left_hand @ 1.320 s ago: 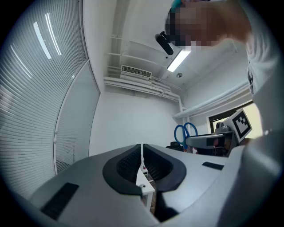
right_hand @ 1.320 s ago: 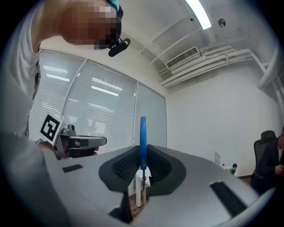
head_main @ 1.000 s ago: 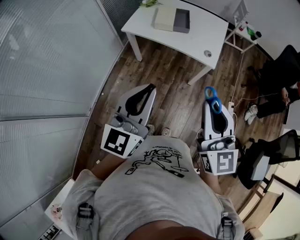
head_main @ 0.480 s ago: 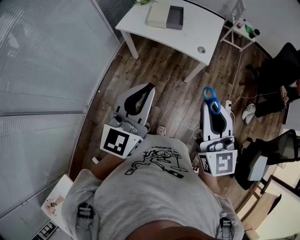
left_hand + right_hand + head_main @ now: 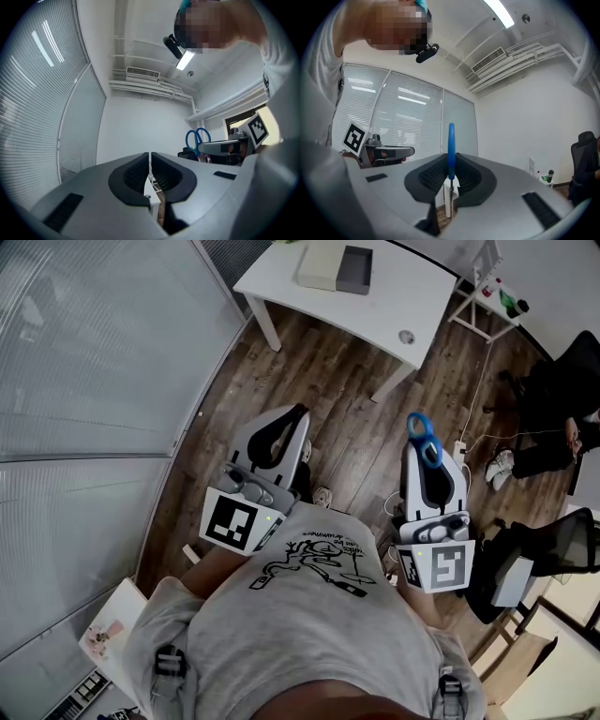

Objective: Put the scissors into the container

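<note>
Blue-handled scissors stay clamped in the right tongs; left tongs remain clenched, empty.

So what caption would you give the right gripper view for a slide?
Right claw clamped on blue-handled scissors, window blinds behind.

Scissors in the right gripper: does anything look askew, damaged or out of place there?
Nothing stands out. The scissors stand upright and straight between the jaws of the right gripper, which are closed on them, with the blue handles above and the blades pointing down. No damage is visible.
</note>
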Demonstrator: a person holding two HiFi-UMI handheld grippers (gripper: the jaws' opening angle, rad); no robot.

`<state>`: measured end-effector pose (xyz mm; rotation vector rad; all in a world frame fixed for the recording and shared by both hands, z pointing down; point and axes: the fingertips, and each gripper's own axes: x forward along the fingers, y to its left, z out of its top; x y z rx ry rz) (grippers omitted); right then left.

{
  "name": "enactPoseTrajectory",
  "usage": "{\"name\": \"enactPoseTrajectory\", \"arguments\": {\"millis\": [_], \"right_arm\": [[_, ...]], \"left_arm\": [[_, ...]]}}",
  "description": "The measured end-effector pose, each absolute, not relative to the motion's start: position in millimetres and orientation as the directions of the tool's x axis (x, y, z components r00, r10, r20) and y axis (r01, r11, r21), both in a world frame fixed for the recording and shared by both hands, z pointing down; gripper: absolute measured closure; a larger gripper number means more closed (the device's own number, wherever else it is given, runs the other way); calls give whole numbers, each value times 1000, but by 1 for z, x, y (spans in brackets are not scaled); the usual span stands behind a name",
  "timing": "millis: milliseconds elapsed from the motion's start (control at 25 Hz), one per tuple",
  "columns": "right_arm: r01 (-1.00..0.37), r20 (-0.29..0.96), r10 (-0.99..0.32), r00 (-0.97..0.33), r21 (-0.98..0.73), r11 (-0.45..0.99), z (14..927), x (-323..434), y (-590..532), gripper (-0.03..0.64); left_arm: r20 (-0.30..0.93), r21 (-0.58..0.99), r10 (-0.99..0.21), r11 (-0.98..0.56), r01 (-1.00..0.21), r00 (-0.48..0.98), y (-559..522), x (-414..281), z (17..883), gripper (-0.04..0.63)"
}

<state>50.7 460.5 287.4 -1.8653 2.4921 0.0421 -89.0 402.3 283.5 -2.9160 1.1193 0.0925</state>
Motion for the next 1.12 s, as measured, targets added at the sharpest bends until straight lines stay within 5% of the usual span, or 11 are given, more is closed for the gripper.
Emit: {"name": "enactPoseTrajectory", "arguments": {"millis": [1120], "right_arm": [[-961, -22, -961, -276, 21, 276, 274, 2, 284, 566]], "left_arm": [[-83, 13, -644, -764, -646, 760, 225, -136, 269, 564]]}}
